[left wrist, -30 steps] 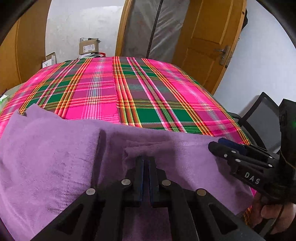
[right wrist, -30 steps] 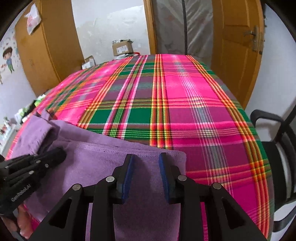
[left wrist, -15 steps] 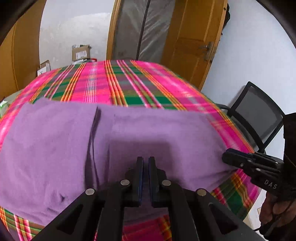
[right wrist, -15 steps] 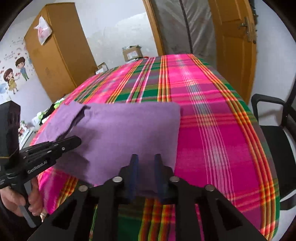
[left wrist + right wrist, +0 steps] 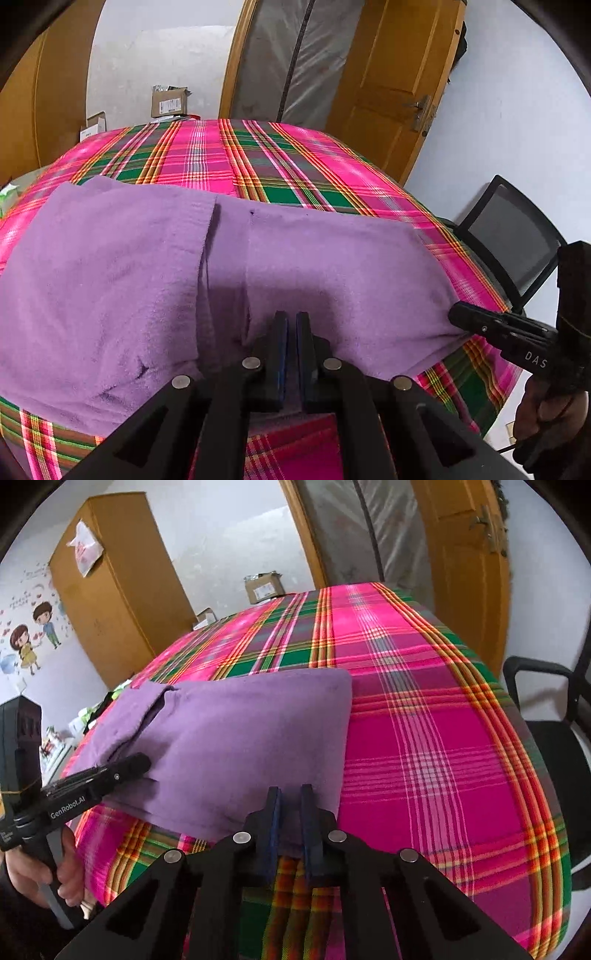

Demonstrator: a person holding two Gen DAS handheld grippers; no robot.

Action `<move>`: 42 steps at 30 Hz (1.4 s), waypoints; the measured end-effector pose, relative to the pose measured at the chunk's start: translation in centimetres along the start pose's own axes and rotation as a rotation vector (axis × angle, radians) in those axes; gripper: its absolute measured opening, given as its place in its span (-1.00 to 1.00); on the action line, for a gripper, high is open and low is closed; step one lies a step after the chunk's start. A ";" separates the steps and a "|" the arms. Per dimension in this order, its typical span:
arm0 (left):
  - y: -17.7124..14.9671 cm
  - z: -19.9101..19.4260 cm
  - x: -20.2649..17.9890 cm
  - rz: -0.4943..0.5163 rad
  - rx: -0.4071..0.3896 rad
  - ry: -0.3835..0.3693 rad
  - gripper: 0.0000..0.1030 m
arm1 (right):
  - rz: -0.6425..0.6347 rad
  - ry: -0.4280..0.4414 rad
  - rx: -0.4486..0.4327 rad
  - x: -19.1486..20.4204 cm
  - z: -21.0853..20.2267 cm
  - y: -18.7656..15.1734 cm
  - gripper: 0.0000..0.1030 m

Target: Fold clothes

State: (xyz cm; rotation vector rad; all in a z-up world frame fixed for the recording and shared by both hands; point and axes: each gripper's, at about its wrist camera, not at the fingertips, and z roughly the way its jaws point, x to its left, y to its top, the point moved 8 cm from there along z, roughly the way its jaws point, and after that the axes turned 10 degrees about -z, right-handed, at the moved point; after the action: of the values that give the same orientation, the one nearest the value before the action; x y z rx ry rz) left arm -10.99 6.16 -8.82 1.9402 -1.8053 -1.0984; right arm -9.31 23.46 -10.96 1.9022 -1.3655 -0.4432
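Purple garment (image 5: 332,266) lies flat at near edge of plaid-covered bench (image 5: 424,701). Left gripper (image 5: 291,325) and right gripper (image 5: 290,797) each clenched on garment's near hem, L at mid-hem, R at right corner.

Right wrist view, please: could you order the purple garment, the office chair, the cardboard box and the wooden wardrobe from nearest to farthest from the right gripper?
1. Purple garment: its near edge sits between the fingers of the right gripper.
2. Office chair: right, beside the table.
3. Wooden wardrobe: far left, against the wall.
4. Cardboard box: beyond the table's far end; close to the wardrobe's rank.
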 end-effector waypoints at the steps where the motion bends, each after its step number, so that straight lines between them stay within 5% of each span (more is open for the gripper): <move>1: 0.0 0.0 0.0 0.000 -0.001 0.001 -0.92 | 0.003 0.001 -0.005 0.0 0.0 0.0 -0.82; 28: -0.4 -0.3 -0.4 0.045 -0.042 0.084 -0.92 | 0.104 0.022 -0.042 0.0 -0.3 -0.2 -0.72; 42: 0.0 -1.3 -0.7 0.007 -0.031 0.016 -0.89 | 0.120 0.018 -0.026 -0.6 -1.1 0.9 -0.72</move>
State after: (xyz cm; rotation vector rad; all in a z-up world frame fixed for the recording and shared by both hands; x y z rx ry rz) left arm -10.05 6.45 -7.66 1.9175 -1.7752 -1.0994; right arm -9.42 24.28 -9.60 1.7874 -1.4461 -0.3817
